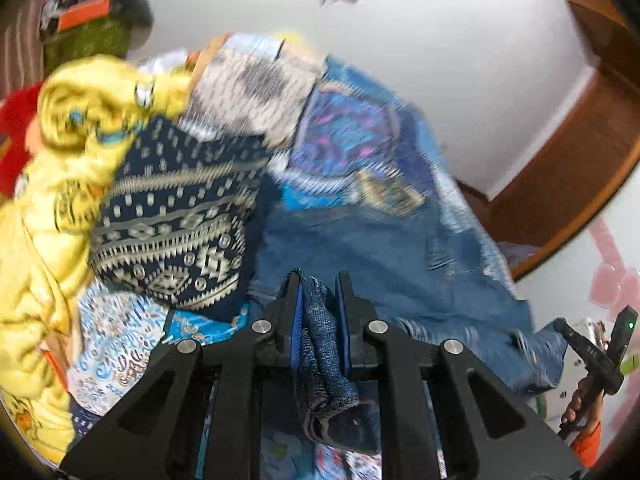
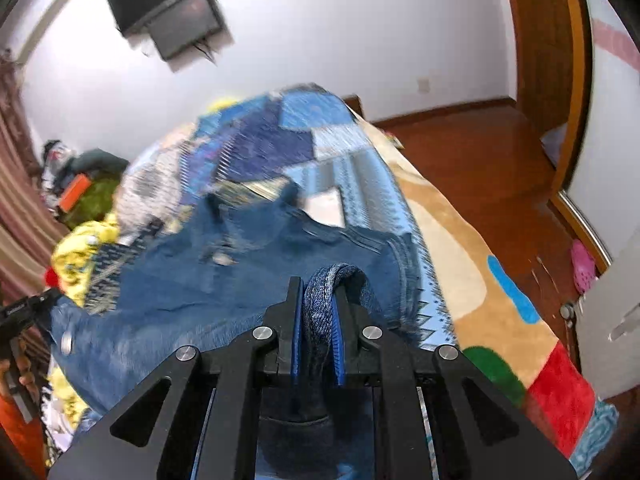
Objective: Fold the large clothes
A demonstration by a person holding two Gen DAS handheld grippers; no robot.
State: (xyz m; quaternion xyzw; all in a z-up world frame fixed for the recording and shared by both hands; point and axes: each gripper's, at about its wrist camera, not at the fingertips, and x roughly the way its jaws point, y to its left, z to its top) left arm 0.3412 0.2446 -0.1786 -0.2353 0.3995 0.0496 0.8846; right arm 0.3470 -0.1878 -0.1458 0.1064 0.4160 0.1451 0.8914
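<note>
The denim garment (image 2: 224, 280), probably jeans, though blur hid the cut, lay spread across the bed (image 2: 452, 248), its near edge lifted off the patterned bedspread (image 2: 352, 168) between the two tools. The left tool (image 1: 318, 280) was clenched on a bunched fold of the denim, which trailed back between its blue pads and hung down in a thick roll. The right tool (image 2: 318, 284) was likewise clenched on a doubled hem or band of the same cloth, a loop of it standing up above the fingertips. In the left wrist view the right tool also showed at the far right edge, gripped by the person's hand (image 1: 578, 404).

Judging from the weave and the way the cloth sagged between the grips, this was heavy, fairly stiff fabric: it would hold a crease well but drag on the bedspread and pull hard on a shallow pinch. It looked rough, not slippery, so the pads should keep it, provided each bite stayed on a thick seam or hem and not on a single layer. The best holds were probably the two corners of one edge, kept taut and level so the fold landed square.

A heap of other clothes, a yellow printed piece (image 1: 60, 184) and a navy patterned one (image 1: 176, 232), sat just beside the denim on the left and could snag it.
</note>
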